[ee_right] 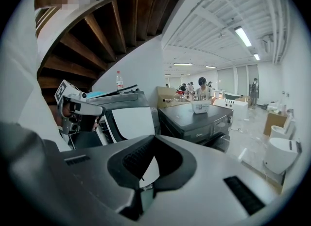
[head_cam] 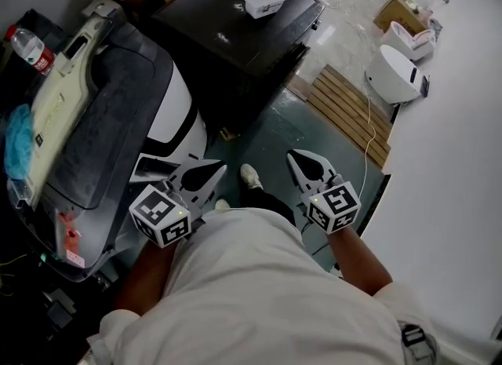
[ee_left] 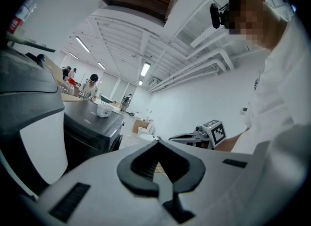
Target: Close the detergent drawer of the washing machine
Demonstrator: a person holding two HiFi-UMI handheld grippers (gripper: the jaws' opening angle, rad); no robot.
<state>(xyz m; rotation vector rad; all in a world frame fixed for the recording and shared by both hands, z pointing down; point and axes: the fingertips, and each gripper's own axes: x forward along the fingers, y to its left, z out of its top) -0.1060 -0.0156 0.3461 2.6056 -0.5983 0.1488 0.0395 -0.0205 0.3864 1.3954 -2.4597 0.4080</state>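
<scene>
A white and black washing machine (head_cam: 169, 112) stands at the left, its dark top littered with things. A second, dark machine (head_cam: 235, 34) stands beyond it with a white box (head_cam: 265, 1) on top. I cannot make out a detergent drawer in any view. My left gripper (head_cam: 210, 172) is shut and empty, held close to my body, its tips just in front of the white machine's front. My right gripper (head_cam: 298, 159) is also shut and empty, over the floor to the right. The left gripper view shows shut jaws (ee_left: 156, 140); the right gripper view likewise (ee_right: 155, 136).
A water bottle (head_cam: 31, 48), a blue cloth (head_cam: 16, 140) and a cream plastic part (head_cam: 59, 100) lie at the left. A wooden slatted board (head_cam: 349, 112) and white round appliances (head_cam: 394, 73) sit on the floor at the right. People stand far off (ee_right: 201, 88).
</scene>
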